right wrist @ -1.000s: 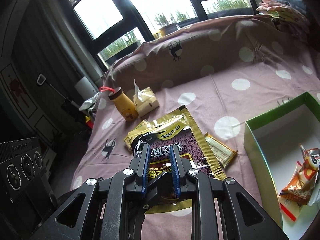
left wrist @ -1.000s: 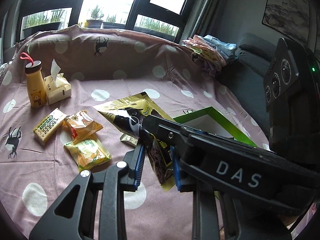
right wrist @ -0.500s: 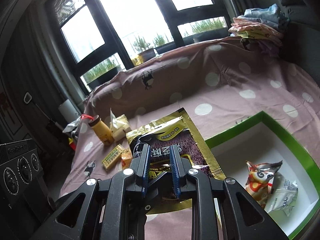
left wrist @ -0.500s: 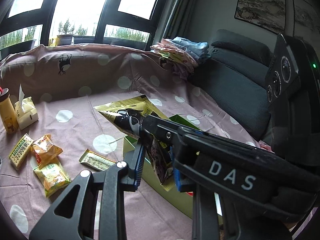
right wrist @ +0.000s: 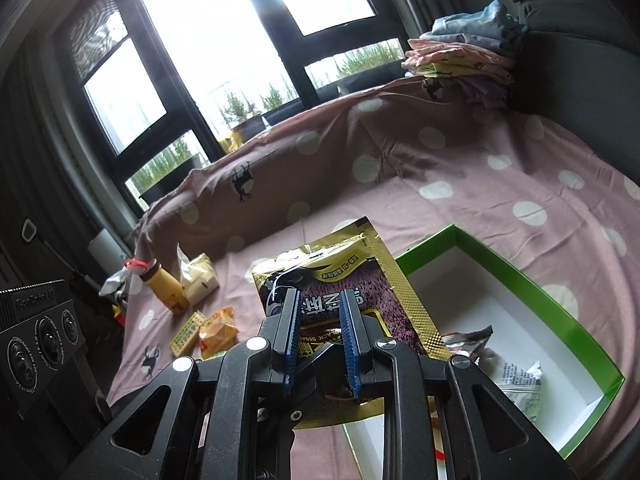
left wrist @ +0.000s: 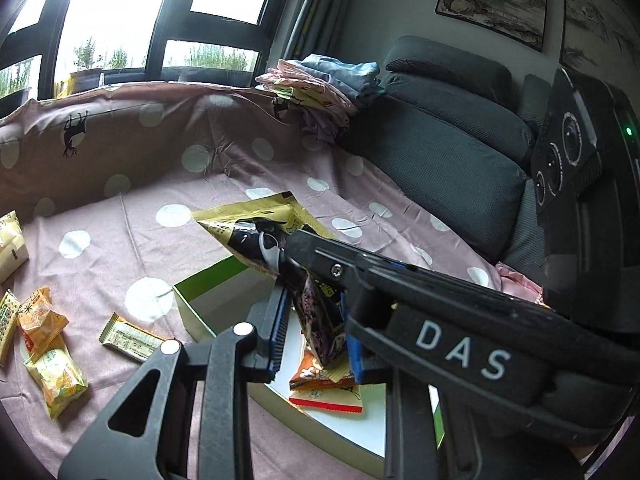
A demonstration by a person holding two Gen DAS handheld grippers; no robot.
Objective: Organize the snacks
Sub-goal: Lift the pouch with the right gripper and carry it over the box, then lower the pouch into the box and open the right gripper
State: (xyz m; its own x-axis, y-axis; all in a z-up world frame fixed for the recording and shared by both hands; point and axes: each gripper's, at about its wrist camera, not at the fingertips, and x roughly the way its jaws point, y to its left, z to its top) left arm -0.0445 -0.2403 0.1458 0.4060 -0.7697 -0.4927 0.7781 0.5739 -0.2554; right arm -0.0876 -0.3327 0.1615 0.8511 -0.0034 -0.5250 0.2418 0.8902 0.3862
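The gold and purple snack bag (right wrist: 360, 300) is clamped by the left gripper (left wrist: 316, 332) and right gripper (right wrist: 320, 344) above the green box (right wrist: 560, 300), its interior partly hidden. 4 small packets (left wrist: 132, 338) are seen left; folded clothes (left wrist: 320, 84) beyond.

We count one gold pouch (right wrist: 352, 280), one green box (right wrist: 560, 308), two packets inside it (right wrist: 516, 384), four loose snacks (left wrist: 52, 372), one bottle (right wrist: 166, 288).
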